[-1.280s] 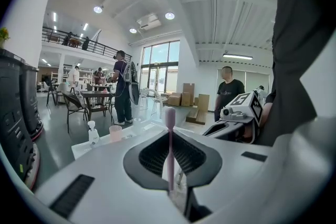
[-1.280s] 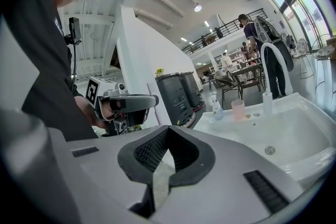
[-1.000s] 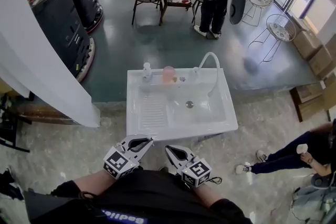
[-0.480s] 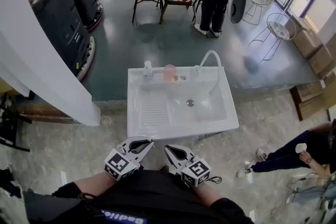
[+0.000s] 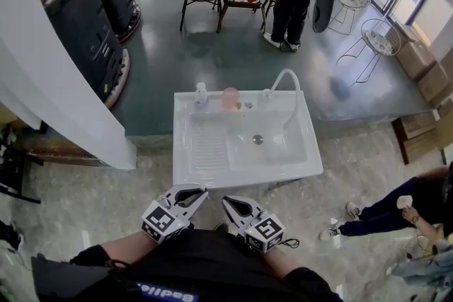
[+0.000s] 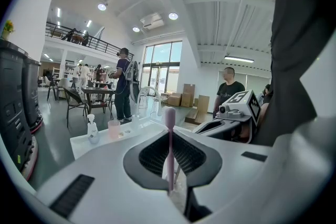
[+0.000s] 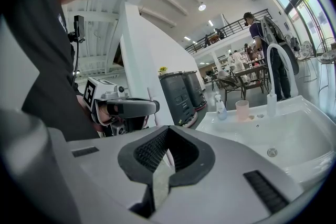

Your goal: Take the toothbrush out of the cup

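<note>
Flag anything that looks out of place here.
The toothbrush stands upright, clamped in the left gripper close to the person's body, well away from the pink cup on the back ledge of the sink. Nothing looks spilled or damaged.

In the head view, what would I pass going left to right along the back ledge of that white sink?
soap pump bottle → pink cup → white curved faucet
</note>
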The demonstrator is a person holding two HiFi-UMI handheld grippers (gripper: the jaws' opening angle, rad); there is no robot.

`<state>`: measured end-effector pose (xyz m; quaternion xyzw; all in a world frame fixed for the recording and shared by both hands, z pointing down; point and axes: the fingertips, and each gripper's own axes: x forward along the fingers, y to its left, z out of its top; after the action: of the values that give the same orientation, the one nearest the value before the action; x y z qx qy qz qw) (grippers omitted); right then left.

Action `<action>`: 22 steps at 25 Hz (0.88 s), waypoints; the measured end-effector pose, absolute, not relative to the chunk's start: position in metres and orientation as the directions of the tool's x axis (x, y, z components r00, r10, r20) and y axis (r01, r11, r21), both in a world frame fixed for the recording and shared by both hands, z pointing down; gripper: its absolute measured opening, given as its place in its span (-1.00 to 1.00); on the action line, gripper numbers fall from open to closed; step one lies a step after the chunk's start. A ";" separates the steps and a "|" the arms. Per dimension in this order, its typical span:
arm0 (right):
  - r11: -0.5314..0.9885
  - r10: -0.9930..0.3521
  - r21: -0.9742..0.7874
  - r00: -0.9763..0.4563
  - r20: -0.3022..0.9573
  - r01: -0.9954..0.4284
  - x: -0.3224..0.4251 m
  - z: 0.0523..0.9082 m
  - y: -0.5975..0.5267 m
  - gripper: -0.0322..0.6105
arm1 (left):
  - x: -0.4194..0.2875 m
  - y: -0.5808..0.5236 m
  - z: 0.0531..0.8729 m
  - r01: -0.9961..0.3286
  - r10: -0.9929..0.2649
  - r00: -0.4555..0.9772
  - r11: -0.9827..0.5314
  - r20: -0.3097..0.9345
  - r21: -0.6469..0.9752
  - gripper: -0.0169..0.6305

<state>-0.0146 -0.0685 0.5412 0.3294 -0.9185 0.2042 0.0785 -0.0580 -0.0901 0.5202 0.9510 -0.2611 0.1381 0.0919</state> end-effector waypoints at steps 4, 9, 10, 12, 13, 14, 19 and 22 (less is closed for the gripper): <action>0.700 -0.572 -0.326 -0.772 0.277 -0.636 -0.015 0.540 -0.068 -0.87 | -0.058 -0.090 0.519 -0.521 -0.470 0.827 -0.847 0.310 0.105 -0.87; 0.698 -0.578 -0.324 -0.769 0.272 -0.639 -0.015 0.538 -0.071 -0.87 | -0.057 -0.092 0.517 -0.518 -0.467 0.828 -0.849 0.309 0.103 -0.87; 0.698 -0.578 -0.322 -0.769 0.273 -0.639 -0.015 0.539 -0.071 -0.87 | -0.057 -0.092 0.518 -0.517 -0.467 0.829 -0.850 0.309 0.103 -0.87; 0.698 -0.579 -0.317 -0.767 0.277 -0.642 -0.014 0.540 -0.071 -0.87 | -0.057 -0.092 0.518 -0.517 -0.467 0.828 -0.850 0.310 0.101 -0.87; 0.697 -0.582 -0.313 -0.764 0.278 -0.645 -0.013 0.539 -0.072 -0.87 | -0.057 -0.092 0.518 -0.518 -0.467 0.828 -0.850 0.310 0.101 -0.87; 0.697 -0.583 -0.311 -0.763 0.279 -0.646 -0.012 0.539 -0.072 -0.87 | -0.057 -0.092 0.517 -0.518 -0.467 0.828 -0.850 0.310 0.102 -0.87; 0.697 -0.577 -0.321 -0.767 0.279 -0.641 -0.015 0.537 -0.071 -0.87 | -0.058 -0.092 0.516 -0.517 -0.466 0.828 -0.850 0.311 0.104 -0.87; 0.698 -0.574 -0.330 -0.772 0.274 -0.636 -0.016 0.540 -0.070 -0.87 | -0.059 -0.092 0.517 -0.518 -0.467 0.828 -0.849 0.310 0.104 -0.87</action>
<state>-0.0163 -0.0701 0.5396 0.3293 -0.9183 0.2064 0.0751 -0.0586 -0.0924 0.5171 0.9516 -0.2587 0.1379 0.0921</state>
